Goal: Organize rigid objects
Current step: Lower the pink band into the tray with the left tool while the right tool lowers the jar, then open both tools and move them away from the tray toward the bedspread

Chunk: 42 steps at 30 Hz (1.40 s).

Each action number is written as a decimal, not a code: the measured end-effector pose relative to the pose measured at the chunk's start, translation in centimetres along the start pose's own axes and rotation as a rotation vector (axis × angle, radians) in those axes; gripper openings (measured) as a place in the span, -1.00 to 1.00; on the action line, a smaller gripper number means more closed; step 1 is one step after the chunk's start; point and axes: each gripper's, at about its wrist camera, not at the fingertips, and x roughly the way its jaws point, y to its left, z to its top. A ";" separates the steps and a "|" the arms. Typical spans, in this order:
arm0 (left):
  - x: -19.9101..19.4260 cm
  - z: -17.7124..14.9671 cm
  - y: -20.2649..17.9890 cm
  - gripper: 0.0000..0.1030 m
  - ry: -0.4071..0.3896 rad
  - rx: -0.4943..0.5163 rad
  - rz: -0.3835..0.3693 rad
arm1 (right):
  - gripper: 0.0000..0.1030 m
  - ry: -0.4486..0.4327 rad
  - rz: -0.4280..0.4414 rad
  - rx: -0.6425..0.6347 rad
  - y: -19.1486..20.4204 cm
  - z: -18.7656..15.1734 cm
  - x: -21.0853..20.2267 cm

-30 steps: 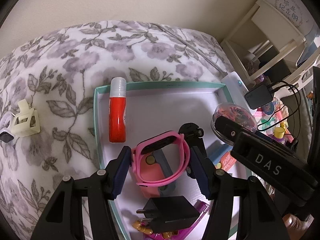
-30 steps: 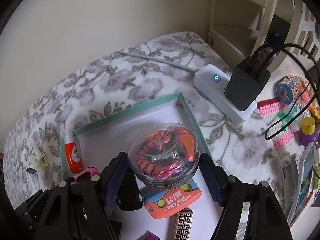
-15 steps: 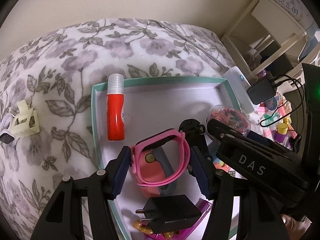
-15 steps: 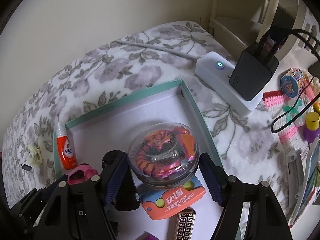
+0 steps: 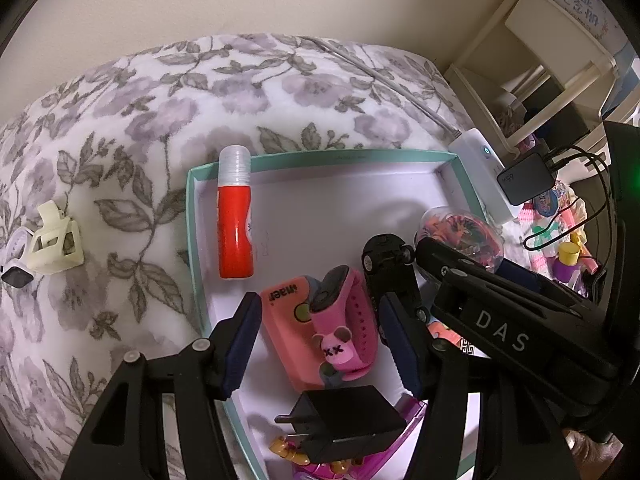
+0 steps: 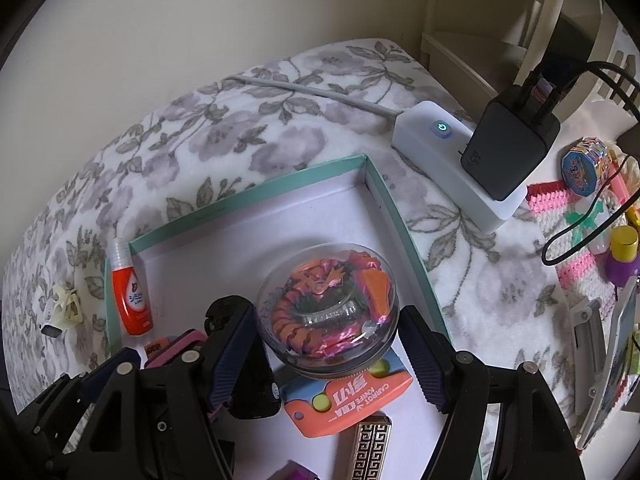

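My left gripper (image 5: pixel 316 344): jaws spread, pointing steeply down into the tray; a gap shows on both sides between my pads and what lies between them.
Pink watch (image 5: pixel 346 320): lying between my left jaws on the tray floor, its band looped, a small bear figure on the strap, resting partly over a salmon-pink card (image 5: pixel 288 320).
My right gripper (image 6: pixel 332 364): jaws spread wide around the clear round case (image 6: pixel 328 308); from this view I cannot tell whether my pads press its sides.
Clear round case: domed, with orange and pink pieces inside, near the tray's right wall, over an orange carrot-knife toy (image 6: pixel 348 400).
Tray (image 5: pixel 320 157): shallow, teal rim, white floor, sitting on a floral blanket (image 5: pixel 140 120).
Red tube (image 5: pixel 235 216): lying along the tray's left wall, white cap toward the far corner.
Black plug adapter (image 5: pixel 344 424): in the tray's near end, prongs pointing left.
Cream clip (image 5: pixel 56 240): on the blanket, outside the tray, to its left.
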 end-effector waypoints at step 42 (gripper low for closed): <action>-8.5 2.0 9.6 0.55 -0.253 -0.259 0.135 | 0.58 -0.185 0.042 -0.079 3.0 0.5 -6.7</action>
